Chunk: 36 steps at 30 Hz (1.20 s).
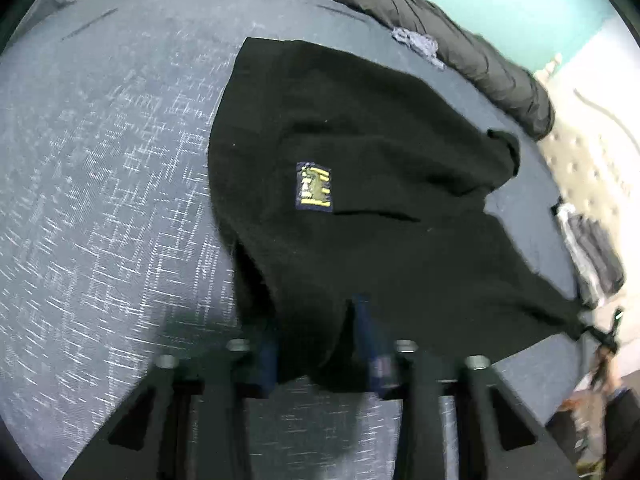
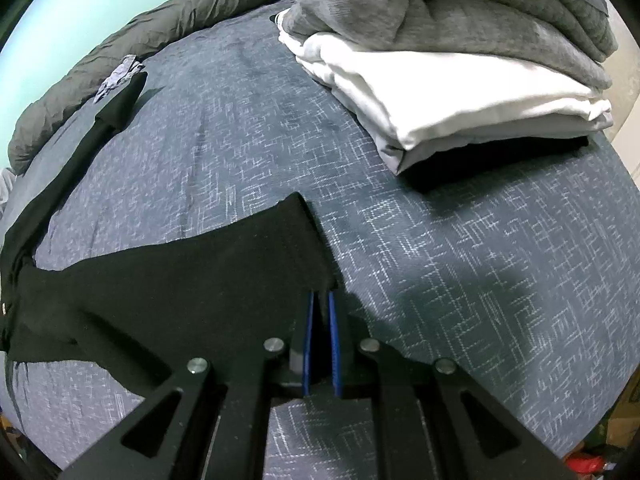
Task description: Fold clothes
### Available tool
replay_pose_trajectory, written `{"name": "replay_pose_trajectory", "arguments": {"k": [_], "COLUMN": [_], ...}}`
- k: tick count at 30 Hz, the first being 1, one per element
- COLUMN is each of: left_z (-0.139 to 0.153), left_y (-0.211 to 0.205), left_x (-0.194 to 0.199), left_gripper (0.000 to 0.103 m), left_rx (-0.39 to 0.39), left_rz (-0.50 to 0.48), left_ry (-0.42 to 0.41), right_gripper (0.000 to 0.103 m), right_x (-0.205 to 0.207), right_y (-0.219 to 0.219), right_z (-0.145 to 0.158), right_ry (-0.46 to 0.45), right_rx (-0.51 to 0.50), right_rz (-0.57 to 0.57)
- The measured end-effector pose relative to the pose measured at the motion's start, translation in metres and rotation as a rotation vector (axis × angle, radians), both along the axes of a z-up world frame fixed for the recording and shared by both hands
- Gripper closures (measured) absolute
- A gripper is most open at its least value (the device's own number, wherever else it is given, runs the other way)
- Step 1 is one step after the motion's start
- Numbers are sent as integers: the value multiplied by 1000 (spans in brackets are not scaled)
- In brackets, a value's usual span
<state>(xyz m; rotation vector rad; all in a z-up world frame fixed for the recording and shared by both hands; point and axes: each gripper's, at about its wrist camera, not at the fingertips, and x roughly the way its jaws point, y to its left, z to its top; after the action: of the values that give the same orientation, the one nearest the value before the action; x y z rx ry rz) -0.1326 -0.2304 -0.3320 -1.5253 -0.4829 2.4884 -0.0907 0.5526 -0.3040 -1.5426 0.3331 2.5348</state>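
Left gripper and right gripper both pinching black knit shirt. Blue-and-yellow woven patch at 9 o'clock from collar; lettering unreadable. Folded white sheet at 1 o'clock.

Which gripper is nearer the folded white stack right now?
Right. The right gripper, shut on the black shirt's edge, has the white stack just ahead to its right. The left gripper holds the shirt farther off; its view shows no stack.
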Motion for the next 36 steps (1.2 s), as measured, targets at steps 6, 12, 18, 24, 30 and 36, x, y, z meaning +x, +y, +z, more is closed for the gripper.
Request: {"name": "replay_pose_trajectory", "arguments": {"k": [6, 12, 18, 24, 30, 36], "left_z": [32, 76, 102, 79, 27, 29], "left_y": [-12, -40, -72, -95, -93, -81], "left_x": [9, 17, 35, 56, 66, 68], "left_gripper": [101, 101, 101, 101, 100, 88], "left_rx": [-76, -89, -83, -75, -61, -108], "left_rz": [31, 52, 87, 103, 132, 118], "left_ry": [44, 78, 91, 23, -42, -53], "right_gripper": [96, 98, 98, 100, 100, 94], "right_x": [0, 2, 6, 8, 18, 24], "right_y": [0, -1, -7, -14, -18, -1], "right_z": [6, 29, 64, 82, 25, 7], "right_ry": [14, 66, 119, 111, -17, -16], "right_rx": [4, 5, -6, -3, 33, 8], "right_rz": [10, 9, 35, 72, 78, 30]}}
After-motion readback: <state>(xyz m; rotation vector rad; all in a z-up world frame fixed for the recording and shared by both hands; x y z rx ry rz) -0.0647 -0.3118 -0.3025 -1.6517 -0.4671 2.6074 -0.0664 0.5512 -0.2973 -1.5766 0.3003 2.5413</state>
